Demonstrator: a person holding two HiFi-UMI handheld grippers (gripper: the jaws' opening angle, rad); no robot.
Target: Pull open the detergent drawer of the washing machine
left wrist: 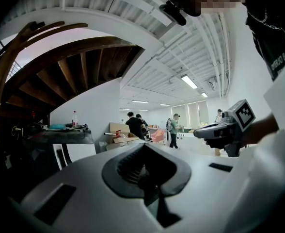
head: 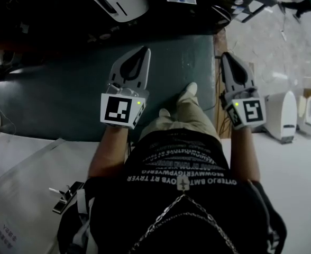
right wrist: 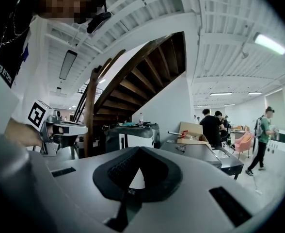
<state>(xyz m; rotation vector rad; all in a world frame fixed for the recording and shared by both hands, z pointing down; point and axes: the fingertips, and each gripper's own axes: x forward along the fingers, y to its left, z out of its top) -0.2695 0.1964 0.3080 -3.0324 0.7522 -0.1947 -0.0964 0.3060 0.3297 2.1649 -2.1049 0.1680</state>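
right claw (right wrist: 137, 154): jaws together, nothing between | left claw (right wrist: 77, 129) at left edge | staircase (right wrist: 133, 76) ahead, seemingly wooden

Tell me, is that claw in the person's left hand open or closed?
Closed. In its own view the left gripper shows both jaws meeting at their tips, with nothing held between them.

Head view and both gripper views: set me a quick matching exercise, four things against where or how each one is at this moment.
Things:
1. left gripper
2. bottle
3. pink chair
4. white appliance

Places or states:
A. on the light floor, at the head view's right side
B. upright on a dark-topped unit by the staircase
C. shut and empty, held out over the dark surface
D. far across the room, beside a standing person

Pairs: 1-C, 2-B, 3-D, 4-A.
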